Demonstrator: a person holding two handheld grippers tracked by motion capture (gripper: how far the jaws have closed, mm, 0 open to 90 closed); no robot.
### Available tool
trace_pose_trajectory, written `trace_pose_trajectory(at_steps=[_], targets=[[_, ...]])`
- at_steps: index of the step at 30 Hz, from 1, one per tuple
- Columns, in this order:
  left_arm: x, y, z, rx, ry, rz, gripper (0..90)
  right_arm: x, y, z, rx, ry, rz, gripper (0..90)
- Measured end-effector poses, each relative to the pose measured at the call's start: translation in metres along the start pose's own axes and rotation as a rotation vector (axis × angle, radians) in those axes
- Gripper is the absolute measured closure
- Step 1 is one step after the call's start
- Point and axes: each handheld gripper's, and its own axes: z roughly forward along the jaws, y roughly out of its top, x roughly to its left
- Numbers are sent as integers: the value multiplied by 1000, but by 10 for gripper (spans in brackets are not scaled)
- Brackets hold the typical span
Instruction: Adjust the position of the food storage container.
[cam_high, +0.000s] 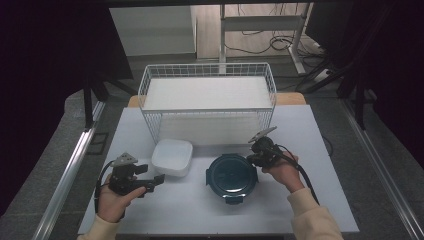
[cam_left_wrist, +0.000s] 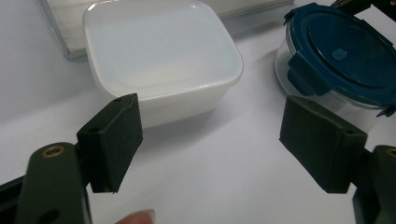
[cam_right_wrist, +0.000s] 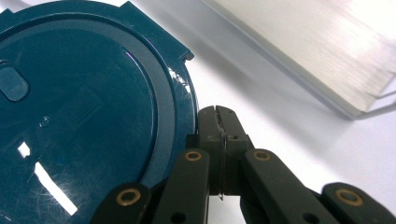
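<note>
While the left gripper gapes wide at lower left, the right gripper, jaws pressed together, sits beside the blue-lidded container at centre.

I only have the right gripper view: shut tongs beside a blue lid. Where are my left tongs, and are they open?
Observer: The left tongs are open, with nothing between them, pointing at a white tub.
Operator: Where is that tub relative to the lidded bowl?
Observer: In the high view it sits to the left of the blue-lidded bowl, apart from it.
Operator: Anything behind them?
Observer: A white wire basket stands behind both.
</note>
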Motion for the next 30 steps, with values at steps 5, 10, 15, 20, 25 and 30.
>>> trace_pose_trajectory(at_steps=[5, 10, 15, 20, 25, 30], targets=[[0, 0, 0, 1, 0, 0, 208, 7, 1, 1, 1, 9, -8, 899], [0, 0, 1, 2, -1, -1, 208, 16, 3, 3, -1, 25, -14, 899], [-1, 0, 1, 1, -1, 0, 208, 22, 3, 4, -2, 39, -20, 899], [0, 0, 1, 3, -1, -1, 208, 27, 4, 5, -8, 56, -23, 899], [0, 0, 2, 4, 0, 2, 208, 32, 3, 6, -15, 76, -24, 899], [-1, -1, 2, 5, 0, 2, 208, 37, 2, 6, -18, 88, -21, 899]])
